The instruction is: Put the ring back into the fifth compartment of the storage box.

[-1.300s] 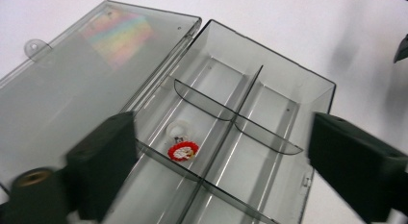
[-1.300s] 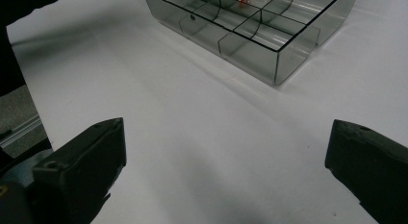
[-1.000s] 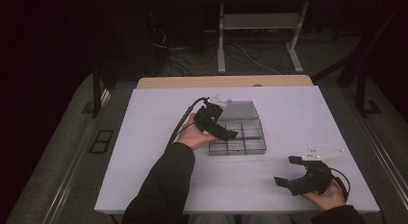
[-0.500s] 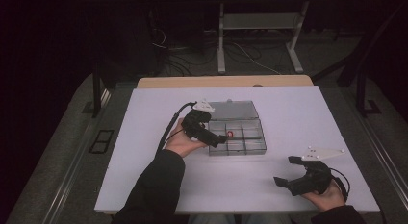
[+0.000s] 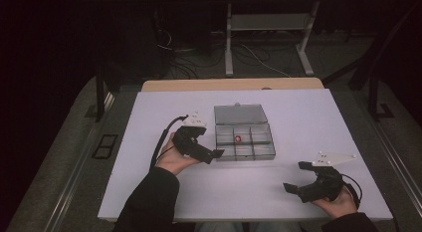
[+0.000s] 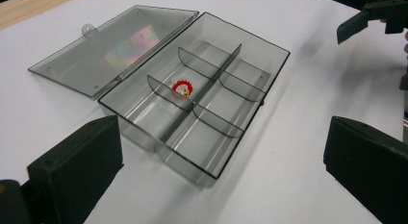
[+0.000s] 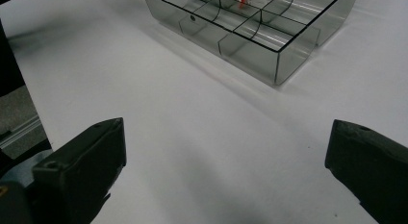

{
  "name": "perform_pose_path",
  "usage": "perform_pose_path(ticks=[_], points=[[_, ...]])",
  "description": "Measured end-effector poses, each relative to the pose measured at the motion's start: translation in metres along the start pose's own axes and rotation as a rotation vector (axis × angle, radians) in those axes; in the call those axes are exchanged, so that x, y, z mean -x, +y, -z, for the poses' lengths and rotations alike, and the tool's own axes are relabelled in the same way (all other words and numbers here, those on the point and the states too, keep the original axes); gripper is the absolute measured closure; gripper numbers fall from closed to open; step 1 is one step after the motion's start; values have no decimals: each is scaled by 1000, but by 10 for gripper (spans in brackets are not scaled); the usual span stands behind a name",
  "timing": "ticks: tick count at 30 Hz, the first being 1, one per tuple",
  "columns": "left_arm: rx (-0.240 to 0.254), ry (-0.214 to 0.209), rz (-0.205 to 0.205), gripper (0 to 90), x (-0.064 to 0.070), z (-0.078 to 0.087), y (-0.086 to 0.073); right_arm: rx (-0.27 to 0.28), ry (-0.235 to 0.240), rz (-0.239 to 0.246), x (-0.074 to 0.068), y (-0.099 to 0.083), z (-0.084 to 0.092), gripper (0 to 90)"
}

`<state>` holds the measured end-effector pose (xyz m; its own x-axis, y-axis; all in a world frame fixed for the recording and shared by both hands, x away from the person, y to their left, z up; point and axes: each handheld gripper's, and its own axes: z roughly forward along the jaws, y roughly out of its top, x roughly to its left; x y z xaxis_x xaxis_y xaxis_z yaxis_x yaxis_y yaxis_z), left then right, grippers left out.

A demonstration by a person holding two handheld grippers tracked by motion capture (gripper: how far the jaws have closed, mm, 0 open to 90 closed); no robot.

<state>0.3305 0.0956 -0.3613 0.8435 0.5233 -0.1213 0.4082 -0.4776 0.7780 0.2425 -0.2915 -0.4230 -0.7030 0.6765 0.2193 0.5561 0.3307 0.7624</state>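
The left gripper (image 5: 211,155), fingers open and empty, sits just left of the box (image 5: 245,141); the red piece (image 6: 183,87) lies straight ahead in a middle cell. The right gripper (image 5: 293,188), also open, waits well apart.

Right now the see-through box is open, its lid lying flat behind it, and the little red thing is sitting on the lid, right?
Not quite. The box is open and its lid does lie flat on the table, but the little red thing is not on the lid. It sits inside the box, in one of the middle compartments. The left gripper view shows this most clearly.
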Motion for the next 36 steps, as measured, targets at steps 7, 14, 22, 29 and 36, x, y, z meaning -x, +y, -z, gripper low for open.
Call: perform_pose_path(ticks=[7, 14, 22, 29, 36], points=[[10, 14, 11, 0, 6, 13, -20, 3, -1, 8, 1, 0, 0, 1], [22, 22, 23, 0, 10, 20, -37, 1, -3, 9, 1, 0, 0, 1], [29, 34, 56, 0, 11, 23, -60, 2, -3, 9, 0, 0, 0, 1], [39, 44, 83, 0, 9, 25, -79, 5, -7, 7, 1, 0, 0, 1], [51, 58, 95, 0, 10, 28, -92, 4, -5, 7, 1, 0, -1, 1]])
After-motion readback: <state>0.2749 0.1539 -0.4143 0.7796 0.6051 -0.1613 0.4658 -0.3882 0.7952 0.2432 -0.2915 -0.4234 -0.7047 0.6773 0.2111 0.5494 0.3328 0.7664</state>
